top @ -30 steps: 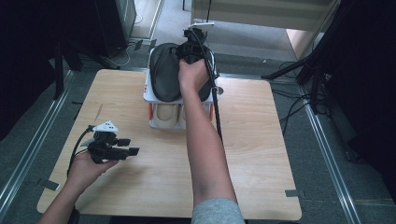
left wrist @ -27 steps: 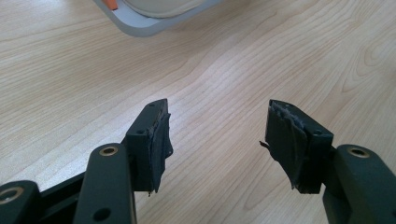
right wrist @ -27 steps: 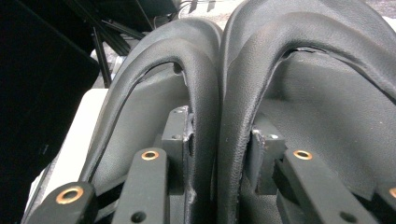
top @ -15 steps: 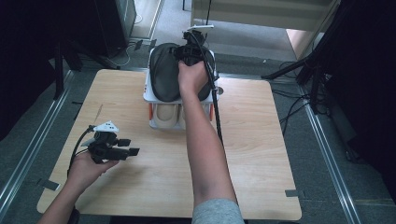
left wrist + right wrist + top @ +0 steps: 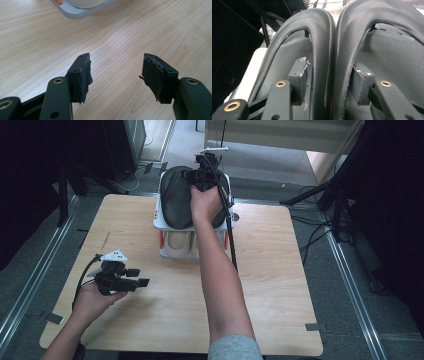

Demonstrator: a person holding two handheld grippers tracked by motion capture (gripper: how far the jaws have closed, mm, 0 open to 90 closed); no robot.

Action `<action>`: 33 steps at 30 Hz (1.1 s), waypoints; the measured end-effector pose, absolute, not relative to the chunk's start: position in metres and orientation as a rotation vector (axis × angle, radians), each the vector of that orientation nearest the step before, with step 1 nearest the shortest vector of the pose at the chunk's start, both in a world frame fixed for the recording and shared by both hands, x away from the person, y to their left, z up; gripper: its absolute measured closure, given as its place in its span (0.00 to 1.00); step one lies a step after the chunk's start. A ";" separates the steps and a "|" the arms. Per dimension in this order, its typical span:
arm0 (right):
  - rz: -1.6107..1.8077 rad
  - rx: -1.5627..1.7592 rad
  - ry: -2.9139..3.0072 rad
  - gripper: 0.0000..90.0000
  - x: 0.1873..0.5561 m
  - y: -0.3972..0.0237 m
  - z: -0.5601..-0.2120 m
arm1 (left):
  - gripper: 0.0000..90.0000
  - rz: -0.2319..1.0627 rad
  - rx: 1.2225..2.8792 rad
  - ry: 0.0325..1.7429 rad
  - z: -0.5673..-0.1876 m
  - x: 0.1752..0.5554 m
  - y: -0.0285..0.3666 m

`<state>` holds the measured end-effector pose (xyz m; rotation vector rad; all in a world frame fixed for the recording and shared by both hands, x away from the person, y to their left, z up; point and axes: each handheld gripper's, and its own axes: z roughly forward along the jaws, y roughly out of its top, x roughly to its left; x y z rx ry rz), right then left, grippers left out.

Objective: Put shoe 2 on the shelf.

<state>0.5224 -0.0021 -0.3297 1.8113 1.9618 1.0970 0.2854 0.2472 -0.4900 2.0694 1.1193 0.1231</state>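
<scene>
Two black shoes lie side by side on top of a white two-tier rack at the table's far edge. My right gripper points down into them. In the right gripper view, one jaw of my right gripper stands inside each shoe, and the two adjoining collars, left and right, are between them. The jaws have just been opening and the left pad stands off the leather. My left gripper rests low over the table near its left front, open with nothing between the fingers.
A pair of beige shoes sits on the rack's lower tier, its edge showing in the left gripper view. The right gripper's cable runs down across the wooden table. Dark stands and cables surround the table.
</scene>
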 end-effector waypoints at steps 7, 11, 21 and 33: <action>1.111 1.774 1.995 0.57 0.516 -0.007 -0.324 | 0.45 0.125 2.070 1.116 -0.489 0.286 0.246; 1.119 1.757 2.016 0.57 0.512 -0.011 -0.321 | 0.45 0.120 2.072 1.115 -0.490 0.288 0.244; 1.135 1.715 2.083 0.56 0.506 -0.017 -0.315 | 0.45 0.118 2.073 1.121 -0.490 0.288 0.245; 1.240 1.622 2.178 0.56 0.496 -0.034 -0.306 | 0.44 0.113 2.073 1.129 -0.490 0.289 0.245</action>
